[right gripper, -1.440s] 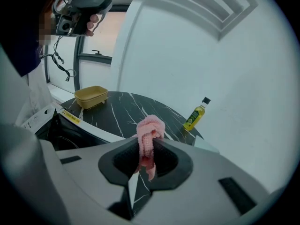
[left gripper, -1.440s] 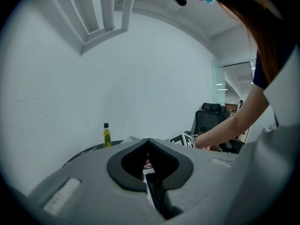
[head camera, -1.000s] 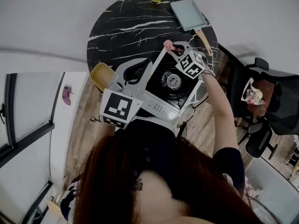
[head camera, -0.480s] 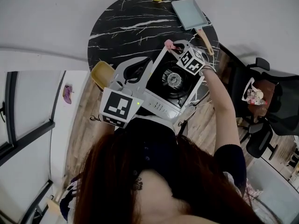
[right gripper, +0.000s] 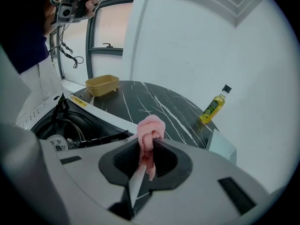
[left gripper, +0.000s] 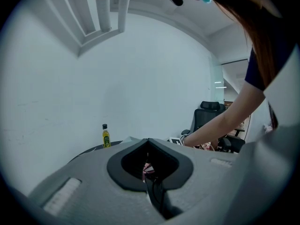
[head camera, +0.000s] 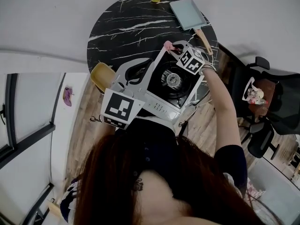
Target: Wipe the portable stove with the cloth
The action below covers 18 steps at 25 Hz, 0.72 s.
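**Cloth pinched at the stove's far corner, with little of it showing**

From where I stood, the right gripper (right gripper: 148,146) had its jaws closed on the pink cloth (right gripper: 151,128). Only a small knotted wad poked out past the tips. It sat at the far corner of the portable stove (head camera: 174,84), over the edge where the stove met the black marble table (head camera: 126,27). The left gripper (left gripper: 148,143) hung over the stove's near left side with its jaw tips together and nothing I could name held in them.

My worry was that small wad. With so little cloth past the tips, a wiping stroke could easily put hard jaw on metal instead of fabric. The cloth could also snag on the pan supports around the burner (head camera: 173,80) and pull free. As far as I could see, nothing was bracing the stove, so a firm push might slide it across the marble. The blue pan (head camera: 188,14) lay just beyond, its wooden handle near the right gripper, and a wide sweep could knock it.

I couldn't tell whether the cloth actually touched the stove or hung just above it. A pale pinkish scrap showed in the hollow behind the left jaws, too small to identify. The grippers covered much of the stove's near edge, and the person's head hid its front.
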{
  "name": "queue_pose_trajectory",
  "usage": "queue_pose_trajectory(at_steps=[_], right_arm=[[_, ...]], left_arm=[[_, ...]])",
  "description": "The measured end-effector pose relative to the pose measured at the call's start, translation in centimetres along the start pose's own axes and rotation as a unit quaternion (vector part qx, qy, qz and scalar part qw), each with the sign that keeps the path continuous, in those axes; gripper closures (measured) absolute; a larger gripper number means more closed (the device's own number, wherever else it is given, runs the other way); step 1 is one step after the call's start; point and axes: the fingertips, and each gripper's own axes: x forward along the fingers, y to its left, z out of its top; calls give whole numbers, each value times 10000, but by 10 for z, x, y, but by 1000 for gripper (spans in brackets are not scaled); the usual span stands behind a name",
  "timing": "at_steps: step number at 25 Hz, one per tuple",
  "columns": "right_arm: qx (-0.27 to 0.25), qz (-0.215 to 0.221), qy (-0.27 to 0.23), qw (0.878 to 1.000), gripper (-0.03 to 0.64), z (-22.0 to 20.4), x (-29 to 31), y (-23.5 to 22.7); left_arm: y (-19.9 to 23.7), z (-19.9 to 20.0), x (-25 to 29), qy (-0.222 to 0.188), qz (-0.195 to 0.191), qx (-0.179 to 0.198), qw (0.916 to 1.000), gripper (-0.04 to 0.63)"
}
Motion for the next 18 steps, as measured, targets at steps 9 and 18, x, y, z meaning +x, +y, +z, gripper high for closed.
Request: queue_pose_trajectory(at_steps=[9,18], right_arm=[[-9,40,78,10000,555,-5,-4,3],[-52,64,163,9998,555,-9,-7,5]], left_arm=[[-8,2,0,-22,-78,50,10000,583],[-12,3,0,-20,-114,117,9999,584]])
